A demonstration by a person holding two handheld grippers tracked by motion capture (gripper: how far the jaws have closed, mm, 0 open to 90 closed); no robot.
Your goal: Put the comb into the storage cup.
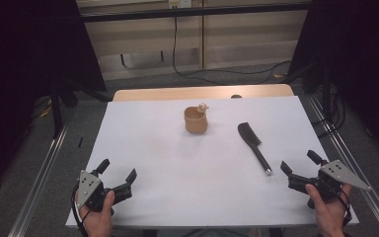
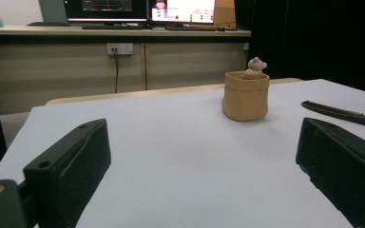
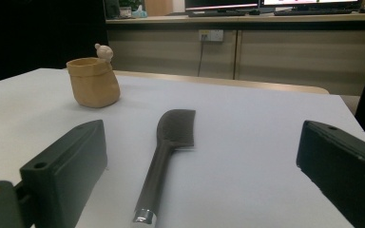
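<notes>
My right gripper [image 1: 301,166] open, empty, near counter [image 1: 153,163] edge | black comb [image 1: 253,140] flat just ahead of it, handle end nearest, not touching | my left gripper [image 1: 117,170] open, empty | tan cup [image 1: 196,120] well beyond both

On the white table [image 1: 148,148], a tan cup [image 1: 196,121] stands mid-far; a black comb [image 1: 253,140] lies right. Left hand-held gripper [image 1: 117,171] and right hand-held gripper [image 1: 299,163] gape at the near corners
</notes>
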